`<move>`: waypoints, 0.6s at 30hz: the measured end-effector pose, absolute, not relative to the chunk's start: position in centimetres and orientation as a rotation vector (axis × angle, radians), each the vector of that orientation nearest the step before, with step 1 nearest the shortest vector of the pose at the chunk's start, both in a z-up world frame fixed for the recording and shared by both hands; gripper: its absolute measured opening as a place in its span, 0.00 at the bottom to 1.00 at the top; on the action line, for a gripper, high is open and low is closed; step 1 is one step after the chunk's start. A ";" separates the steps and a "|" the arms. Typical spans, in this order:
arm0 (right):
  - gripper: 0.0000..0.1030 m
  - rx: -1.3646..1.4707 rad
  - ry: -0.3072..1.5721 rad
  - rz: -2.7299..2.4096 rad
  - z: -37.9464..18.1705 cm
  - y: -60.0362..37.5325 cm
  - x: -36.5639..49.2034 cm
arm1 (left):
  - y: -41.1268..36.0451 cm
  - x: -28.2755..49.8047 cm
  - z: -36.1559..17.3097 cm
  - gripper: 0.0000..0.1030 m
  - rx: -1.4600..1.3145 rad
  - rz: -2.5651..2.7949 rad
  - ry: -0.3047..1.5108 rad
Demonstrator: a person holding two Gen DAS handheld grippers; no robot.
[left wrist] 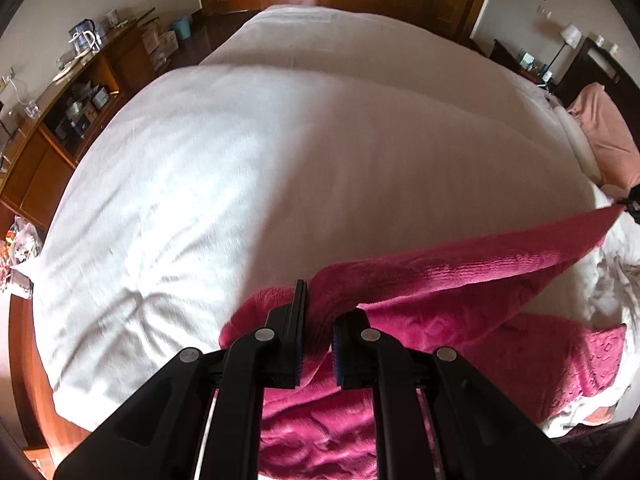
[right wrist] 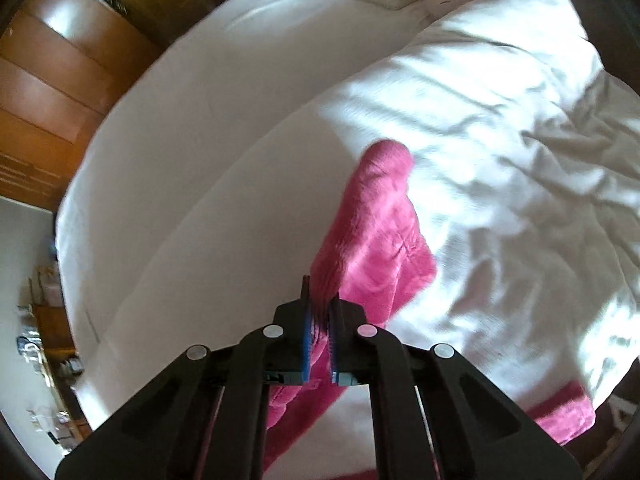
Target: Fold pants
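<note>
Left wrist view: the left hand-held gripper (left wrist: 316,320) pinches a fold of the magenta fleece pants (left wrist: 460,272), raised above the white duvet (left wrist: 240,160). A taut band runs toward 3 o'clock, where the right hand-held gripper (left wrist: 630,204) is cut off. Right wrist view shows that gripper (right wrist: 319,312) clamped on the plush fabric; motion blur softens the pants' far end.

The bed (left wrist: 248,168) carries a white duvet (right wrist: 500,152) and pink pants (left wrist: 460,344).
</note>
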State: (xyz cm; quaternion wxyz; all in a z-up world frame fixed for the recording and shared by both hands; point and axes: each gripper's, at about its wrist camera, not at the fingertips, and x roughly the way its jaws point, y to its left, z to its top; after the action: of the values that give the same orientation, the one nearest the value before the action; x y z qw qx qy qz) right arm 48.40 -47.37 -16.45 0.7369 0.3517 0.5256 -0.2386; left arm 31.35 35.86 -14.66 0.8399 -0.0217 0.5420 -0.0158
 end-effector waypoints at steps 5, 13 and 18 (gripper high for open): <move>0.06 0.802 1.093 -0.538 -12.8 -47.1 41.9 | 36.4 31.5 -13.5 0.10 -0.038 -0.084 1.113; 0.06 0.841 1.043 -0.587 -12.1 -45.9 32.2 | 37.0 29.1 -12.3 0.10 -0.014 -0.171 1.093; 0.06 0.881 1.031 -0.621 -13.2 -45.9 27.5 | 37.3 26.3 -12.5 0.10 0.010 -0.214 1.096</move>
State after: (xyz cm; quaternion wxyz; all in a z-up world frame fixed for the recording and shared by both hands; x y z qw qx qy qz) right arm 27.55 -45.92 -13.22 0.7345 0.4006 0.4692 -0.2826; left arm 26.28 37.30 -12.48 0.8480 0.0049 0.5201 -0.1017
